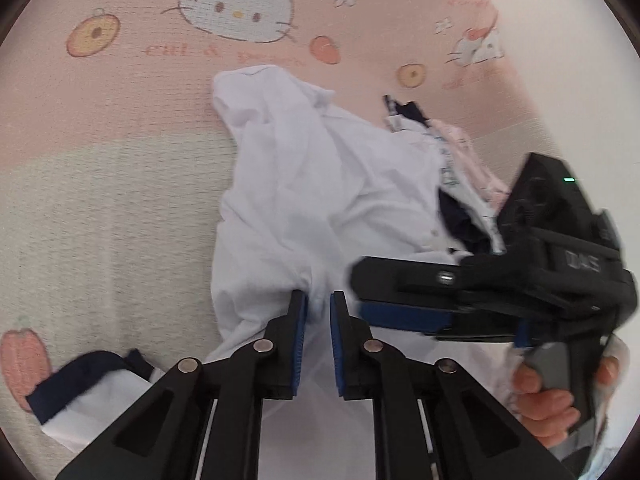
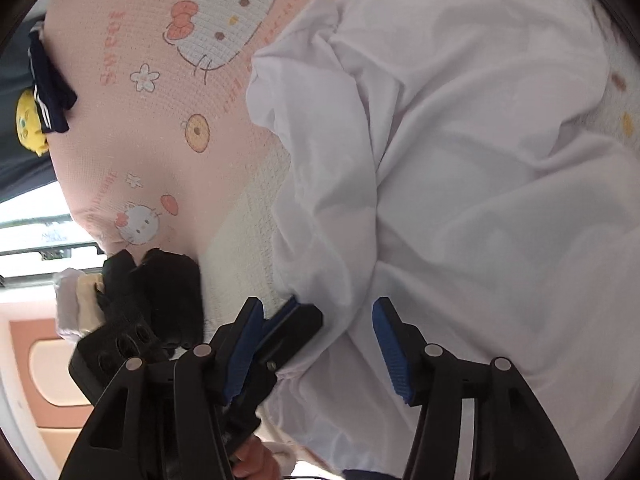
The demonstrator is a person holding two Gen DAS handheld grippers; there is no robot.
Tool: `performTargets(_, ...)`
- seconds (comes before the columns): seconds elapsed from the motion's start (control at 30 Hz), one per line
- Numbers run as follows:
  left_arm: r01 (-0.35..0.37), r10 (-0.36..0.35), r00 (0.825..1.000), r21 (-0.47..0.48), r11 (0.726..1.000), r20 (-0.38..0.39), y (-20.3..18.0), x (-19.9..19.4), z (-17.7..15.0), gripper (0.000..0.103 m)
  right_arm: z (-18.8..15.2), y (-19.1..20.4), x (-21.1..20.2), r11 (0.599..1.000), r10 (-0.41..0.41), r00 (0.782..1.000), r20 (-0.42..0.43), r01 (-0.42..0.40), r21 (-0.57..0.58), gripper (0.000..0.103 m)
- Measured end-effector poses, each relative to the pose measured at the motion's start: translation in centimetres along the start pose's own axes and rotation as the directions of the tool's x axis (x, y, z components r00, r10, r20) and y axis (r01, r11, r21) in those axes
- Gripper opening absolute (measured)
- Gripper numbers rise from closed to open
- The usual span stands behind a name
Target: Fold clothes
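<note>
Through the left wrist camera we lose the lower part of the white shirt (image 1: 304, 200) behind our own fingers, and the dark navy garment (image 1: 80, 384) at lower left is cut off by the frame edge. We count one white shirt, crumpled on the pink cartoon-print mat (image 1: 120, 120). Our left gripper (image 1: 319, 316) pinches a fold of it, jaws nearly together. The right gripper (image 1: 404, 312) reaches in sideways just beside.

Through the right wrist camera the shirt (image 2: 460, 160) overflows the frame. Our right gripper (image 2: 340, 332) stands spread, cloth lying between the pads untouched.
</note>
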State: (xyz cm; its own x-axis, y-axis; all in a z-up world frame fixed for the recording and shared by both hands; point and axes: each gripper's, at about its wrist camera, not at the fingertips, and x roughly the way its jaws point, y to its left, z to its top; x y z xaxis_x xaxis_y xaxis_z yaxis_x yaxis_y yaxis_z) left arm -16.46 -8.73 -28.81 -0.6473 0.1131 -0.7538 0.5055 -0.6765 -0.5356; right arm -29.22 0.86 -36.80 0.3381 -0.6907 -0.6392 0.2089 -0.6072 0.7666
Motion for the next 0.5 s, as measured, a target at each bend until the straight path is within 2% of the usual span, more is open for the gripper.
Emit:
performTargets(0.2, 0.136, -0.136, 0.990, -0.008, 0.991, -0.030, -1.5, 0.7, -0.9, 0.009, -0.1, -0.2, 0.0, 0.999, -0.007, 1.000, 0.023, 0.006, 0.039, 0.057)
performTargets(0.3, 0.057, -0.054, 0.997, 0.054, 0.997, -0.058, -2.5, 1.2, -1.3, 0.009, 0.0, 0.3, -0.1, 1.000, -0.022, 0.999, 0.039, 0.021, 0.019, 0.057)
performTargets(0.4, -0.008, 0.013, 0.999, 0.092, 0.996, -0.048, -2.9, 0.4, -1.3, 0.009, 0.1, 0.8, 0.1, 0.999, -0.045, 0.998, 0.037, 0.045, 0.000, 0.057)
performTargets(0.5, -0.069, 0.073, 0.996, 0.088, 0.994, -0.042, -2.6, -1.1, -1.1, 0.011, -0.3, 1.9, -0.6, 0.992, -0.115, 0.990, 0.077, 0.119, -0.047, 0.057)
